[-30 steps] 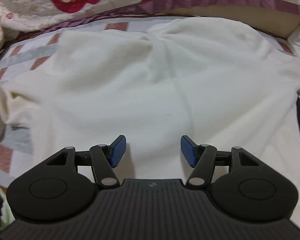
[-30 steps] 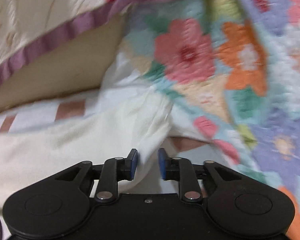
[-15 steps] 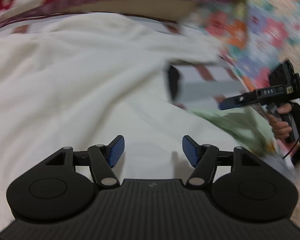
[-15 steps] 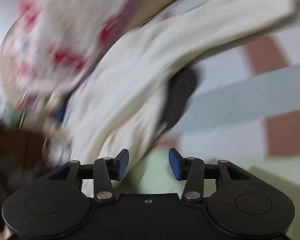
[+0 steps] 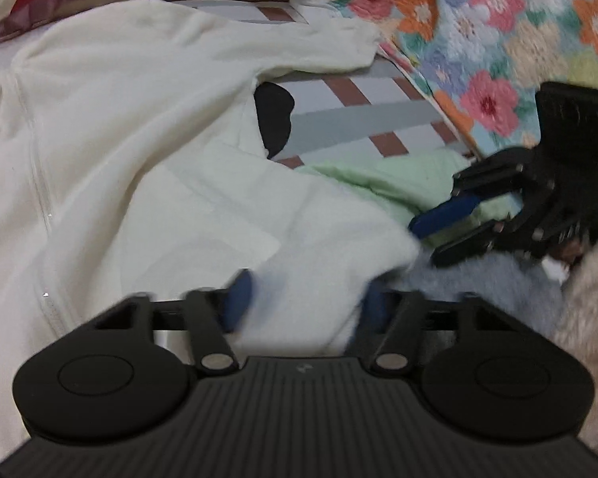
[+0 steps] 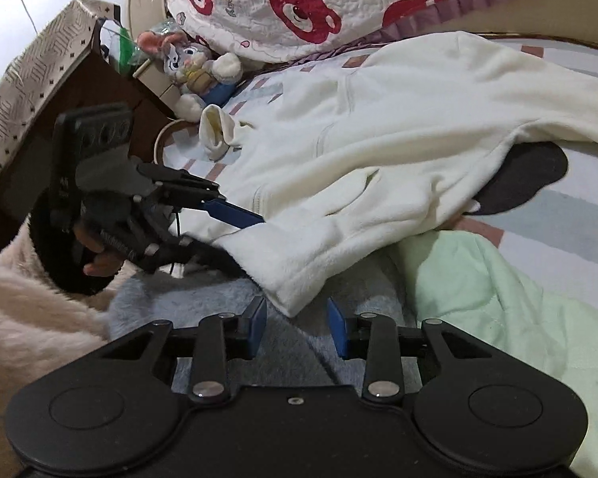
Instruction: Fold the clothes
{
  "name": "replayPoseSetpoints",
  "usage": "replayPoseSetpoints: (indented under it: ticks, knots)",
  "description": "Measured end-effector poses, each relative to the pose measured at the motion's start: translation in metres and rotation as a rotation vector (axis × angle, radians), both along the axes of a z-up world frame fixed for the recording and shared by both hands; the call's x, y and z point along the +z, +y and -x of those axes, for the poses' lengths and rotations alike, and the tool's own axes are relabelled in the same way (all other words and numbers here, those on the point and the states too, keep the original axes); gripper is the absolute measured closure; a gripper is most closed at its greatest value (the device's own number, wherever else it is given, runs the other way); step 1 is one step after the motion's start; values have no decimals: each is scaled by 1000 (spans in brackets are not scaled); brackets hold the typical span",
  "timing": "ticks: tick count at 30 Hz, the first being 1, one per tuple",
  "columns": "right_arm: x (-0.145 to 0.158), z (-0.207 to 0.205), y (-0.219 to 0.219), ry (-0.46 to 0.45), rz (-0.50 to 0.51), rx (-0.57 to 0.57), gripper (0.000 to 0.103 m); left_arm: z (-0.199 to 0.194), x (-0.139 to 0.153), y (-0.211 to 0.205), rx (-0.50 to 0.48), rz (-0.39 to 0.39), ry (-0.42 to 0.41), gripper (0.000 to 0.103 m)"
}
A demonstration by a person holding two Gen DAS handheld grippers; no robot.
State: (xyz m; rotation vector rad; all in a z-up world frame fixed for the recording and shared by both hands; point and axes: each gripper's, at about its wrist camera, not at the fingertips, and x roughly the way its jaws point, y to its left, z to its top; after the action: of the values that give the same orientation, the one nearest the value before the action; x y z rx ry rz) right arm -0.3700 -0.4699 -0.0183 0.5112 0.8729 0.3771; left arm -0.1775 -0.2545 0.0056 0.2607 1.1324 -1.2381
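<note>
Left tool (image 6: 227,235) comes in at the near left edge of the white fleece jacket (image 6: 398,139). One blue finger lies over the jacket's hem and the other under it. Its jaws have just been closing with that hem between them. Its own camera is blurred, so I cannot tell whether the pads already press the cloth. A hand (image 6: 95,263) grips its handle, left of the jacket.

Beyond the jacket's far left corner sits a plush rabbit (image 6: 191,63). A bear-print quilt (image 6: 299,4) lies along the jacket's far side. The jacket itself is spread across the striped bed sheet (image 6: 578,215), with its near corner hanging over a grey fluffy cloth (image 6: 203,298).

Right tool (image 6: 297,318) is at that near corner, with its jaws spread. They have just been closing a little. The hem's tip sits at the mouth of the gap, and neither pad presses on it.

From under the jacket's right edge a black cloth (image 6: 526,175) pokes out. A green blanket (image 6: 498,290) lies just beside the jacket's near right, and a flowered quilt (image 5: 498,40) is further right.
</note>
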Motion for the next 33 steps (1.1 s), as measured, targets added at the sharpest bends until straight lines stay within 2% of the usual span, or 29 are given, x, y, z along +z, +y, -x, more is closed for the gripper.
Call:
replayPoseSetpoints:
  ticks: [3,7,8,10,11,13,15,16,17,18,20,22,25,27,29,31,32,33]
  knots:
    - [-4,-5,-1,-7,3,-34,62,-3,-2,1,17,24,21,80]
    - [-11,-12,-4,-16,-83,-53,60,-7,3,8,63,70,47,86]
    - [-13,-13,-3,-22,-99,-57,57,-9,6,10,77,90,57,87]
    - [-16,-16,-3,-36,-131,-69,42,-11,12,17,101,128,76,87]
    - [-17,-17,-4,-45,-156,-79,39,-12,16,20,111,145,84,87]
    - [-24,-23,-8,-44,-247,-93,34,-12,23,25,121,176,96,87]
    - [-34,-28,-16,-28,-399,-115,34,-10,32,28,120,205,107,88]
    - [-39,-30,-21,-20,-484,-124,40,-9,38,29,118,220,113,88]
    - [-41,-30,-25,-22,-558,-134,53,-7,44,30,114,235,122,88]
    - [-38,-28,-29,-39,-616,-143,88,-4,52,31,104,251,130,88]
    - [-31,-20,-37,-79,-712,-158,91,4,69,32,69,290,135,88]
    - [-7,-2,-42,-145,-696,-153,92,11,80,29,37,298,145,88]
    - [19,27,-42,-173,-600,-146,92,18,74,16,45,218,215,85]
    - [19,40,-37,-115,-506,-167,92,18,55,6,75,150,323,81]
    - [7,47,-31,-4,-431,-216,92,17,40,0,95,117,372,77]
    - [2,51,-26,72,-355,-257,92,17,37,-2,95,118,380,70]
    - [4,51,-24,86,-316,-260,91,17,38,-1,94,125,380,60]
    - [10,51,-23,100,-260,-264,89,17,44,3,88,144,370,55]
